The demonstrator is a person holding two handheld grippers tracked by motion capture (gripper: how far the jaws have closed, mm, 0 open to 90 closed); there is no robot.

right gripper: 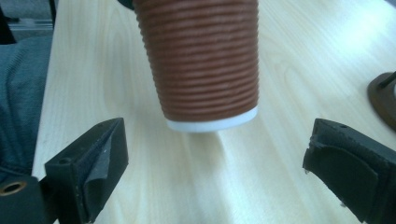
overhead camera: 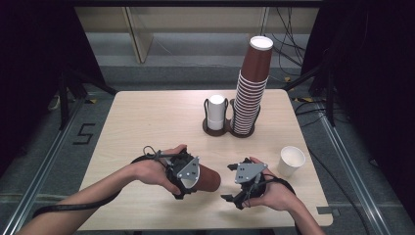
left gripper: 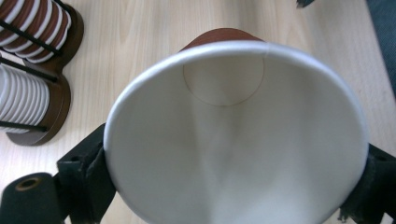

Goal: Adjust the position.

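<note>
A brown ribbed paper cup [overhead camera: 209, 179] with a white inside lies level just above the table, near the front edge. My left gripper [overhead camera: 187, 184] is shut on it near the rim, and the left gripper view looks straight into the cup's mouth [left gripper: 233, 140], with a black jaw on each side. My right gripper [overhead camera: 229, 184] stands open just right of the cup's base. In the right gripper view the cup's base [right gripper: 210, 122] hangs ahead of the two spread jaws, with nothing between them.
A white paper cup [overhead camera: 292, 161] stands upright at the right of the table. At the back middle, a dark double holder [overhead camera: 229, 130] carries a tall leaning stack of brown cups [overhead camera: 250, 93] and a short stack of white cups [overhead camera: 216, 111].
</note>
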